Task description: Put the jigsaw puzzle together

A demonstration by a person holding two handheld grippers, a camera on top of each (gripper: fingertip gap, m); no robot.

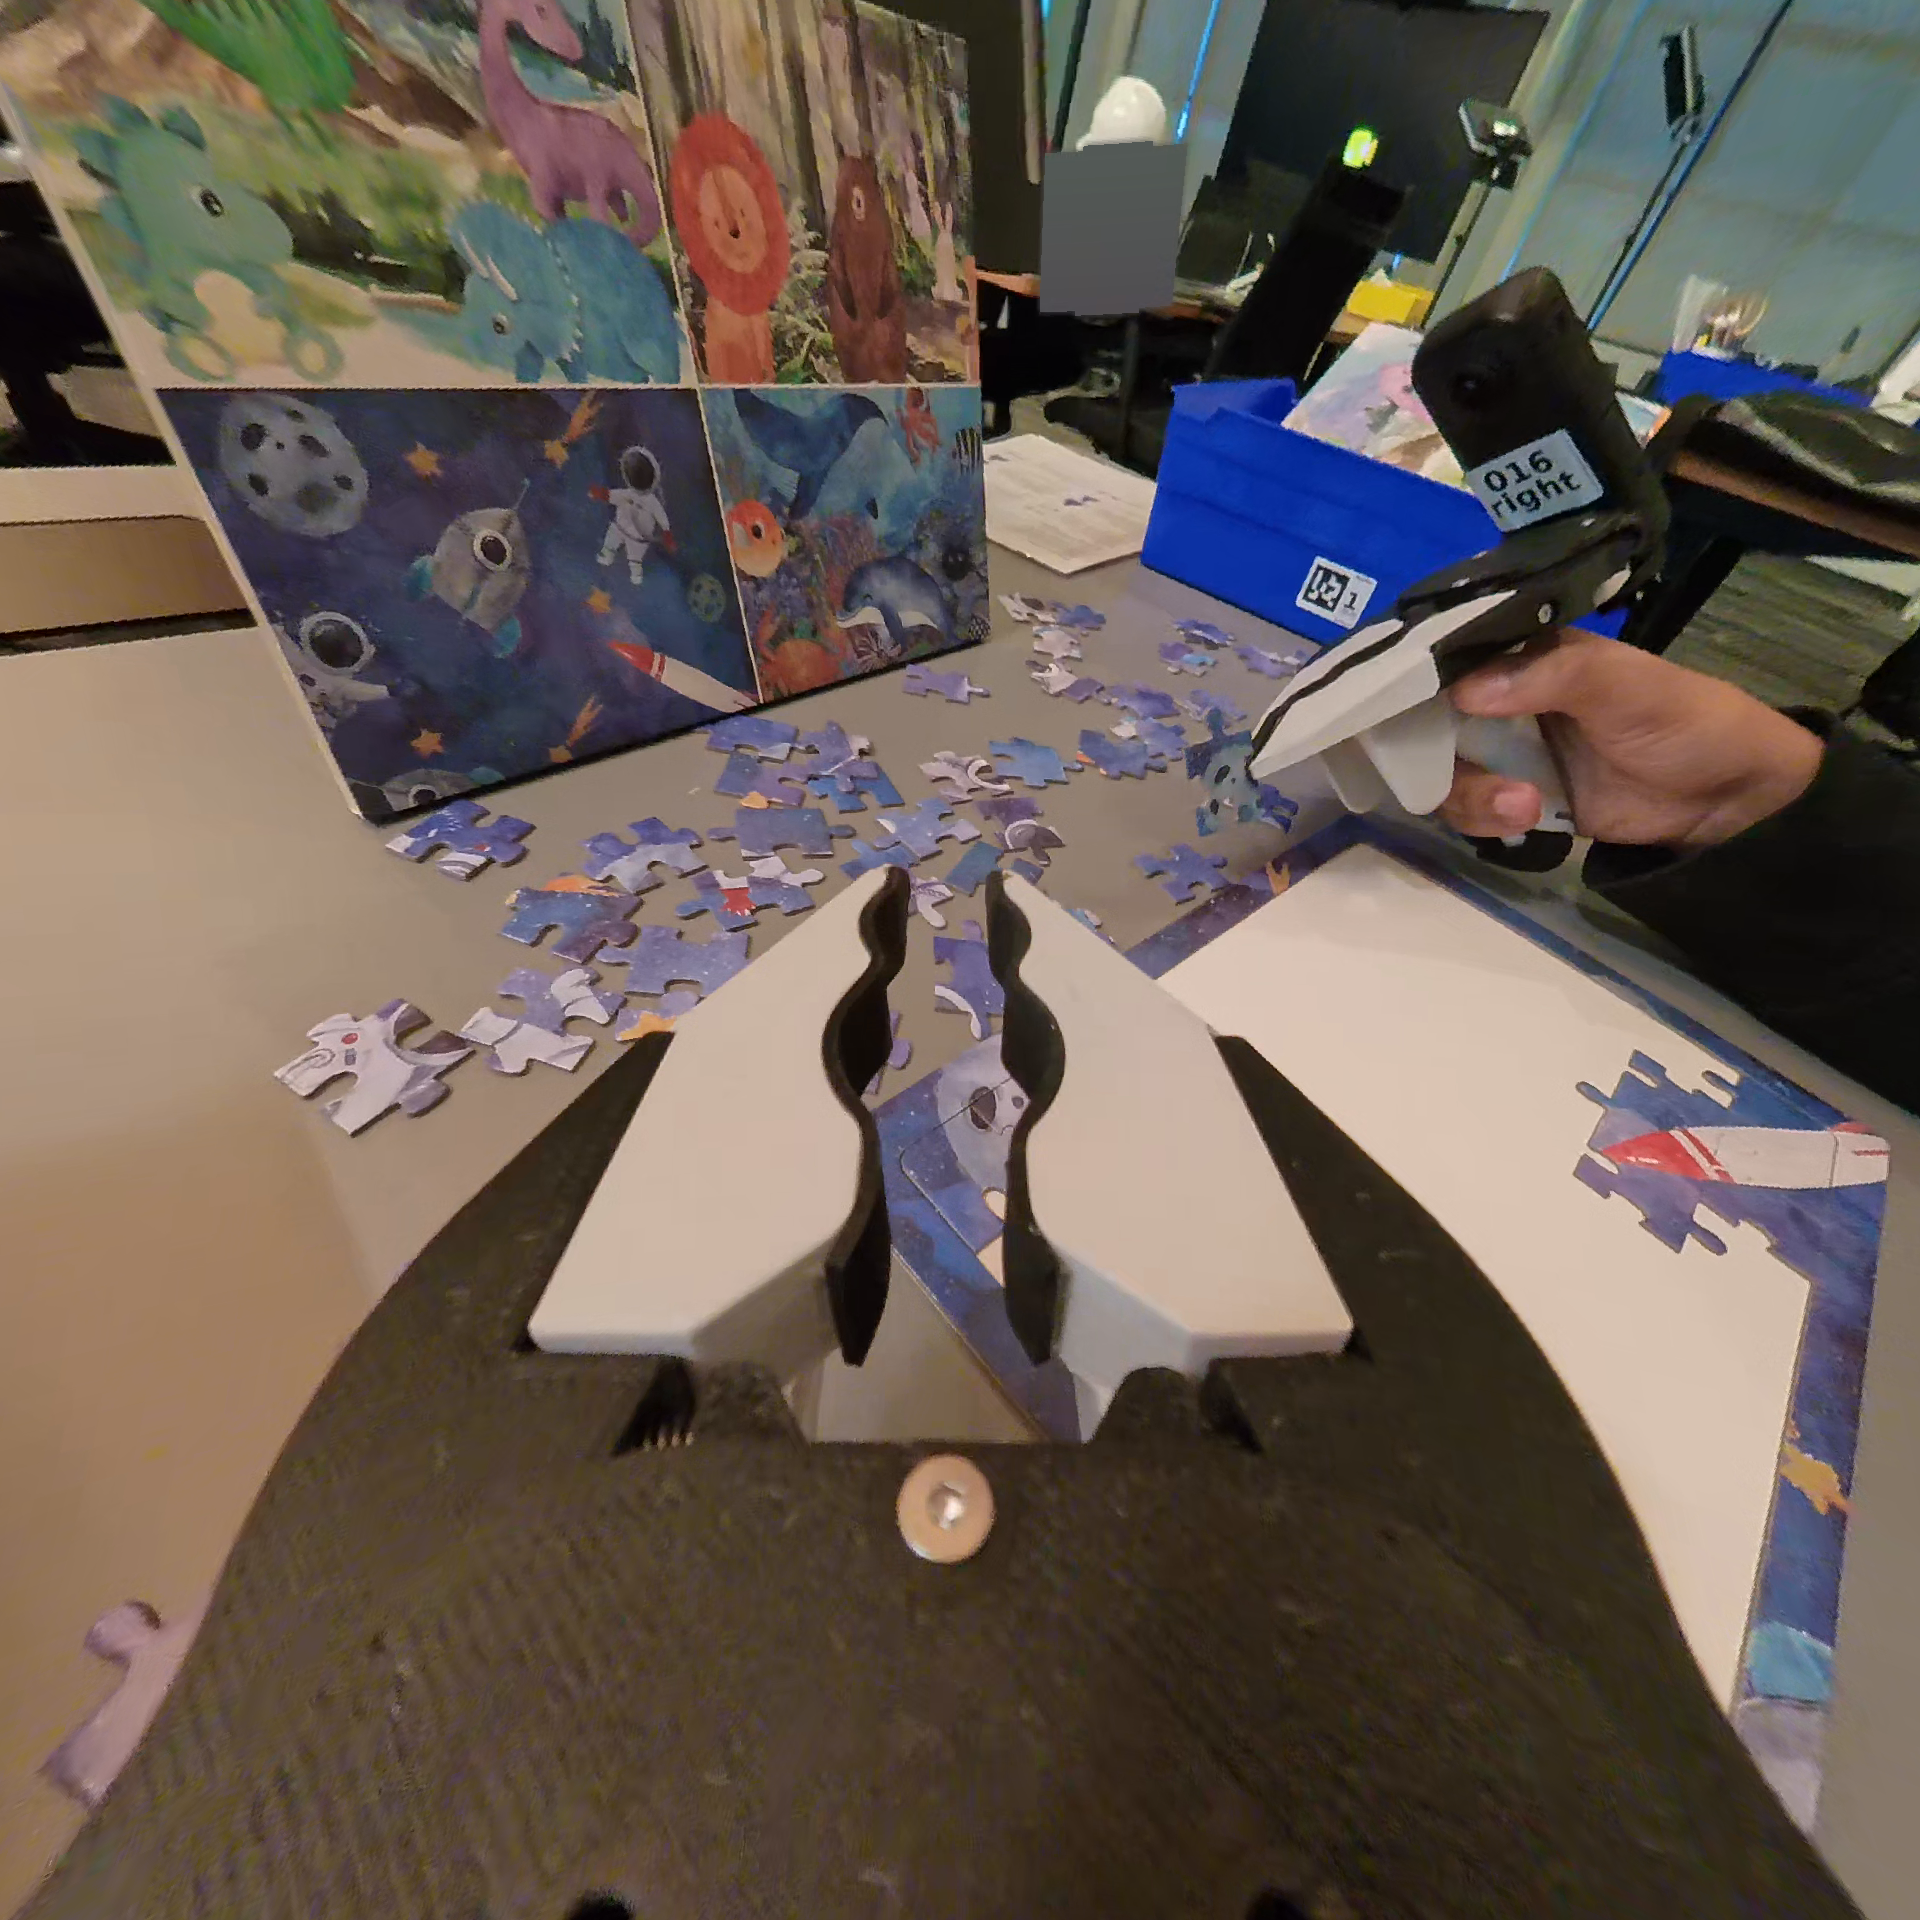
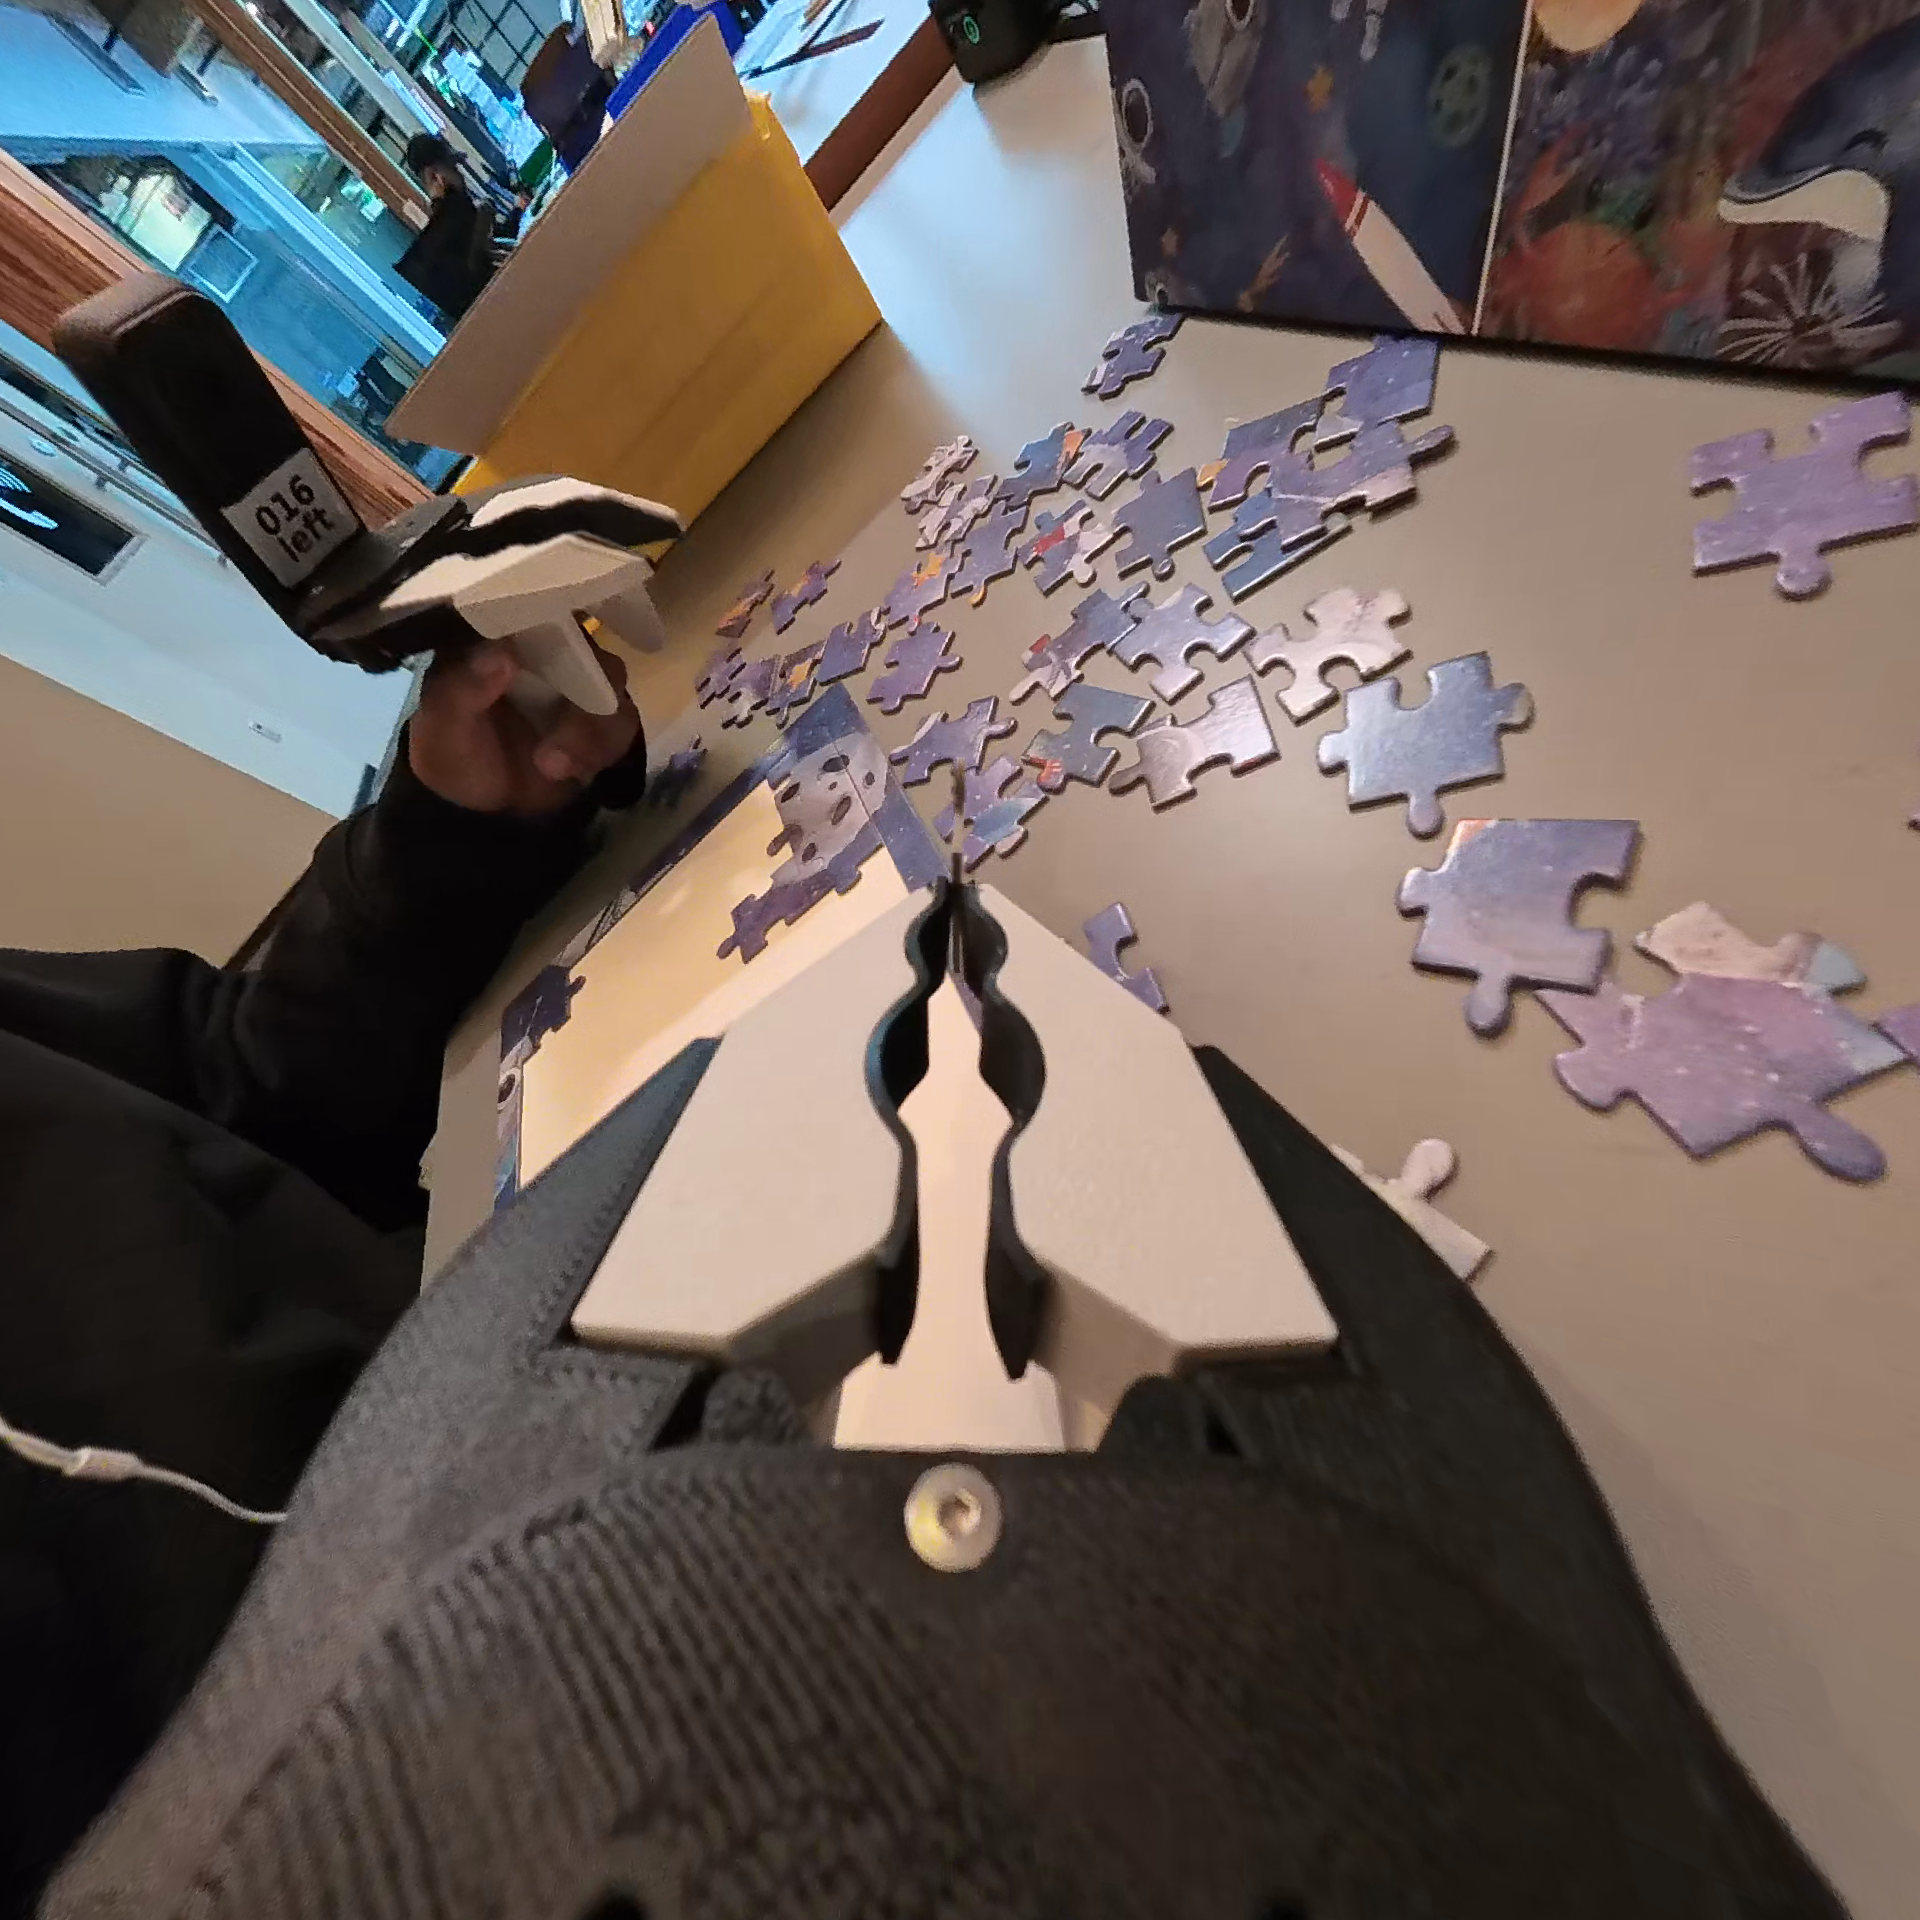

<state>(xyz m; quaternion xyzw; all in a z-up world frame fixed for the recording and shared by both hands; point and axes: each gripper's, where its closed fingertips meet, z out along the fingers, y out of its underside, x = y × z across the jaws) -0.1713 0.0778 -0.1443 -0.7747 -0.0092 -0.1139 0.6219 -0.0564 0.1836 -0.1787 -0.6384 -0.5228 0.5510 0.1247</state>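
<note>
Table: grey, carrying all below. Box: upright, illustrated, at the far edge. Tray: white, blue-bordered, partly filled. Loose pieces: scattered between box and tray. My left gripper: fingers slightly apart, bare, above tray corner and pieces. My right gripper: fingers clenched on a blue piece, lifted beside the tray.

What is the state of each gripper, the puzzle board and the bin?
Left gripper: fingers apart, holding nothing.
Right gripper: fingers shut on a blue cardboard puzzle piece, lifted off the table.
White puzzle board with blue border: mostly unfilled.
Blue plastic bin: open on top.
</note>
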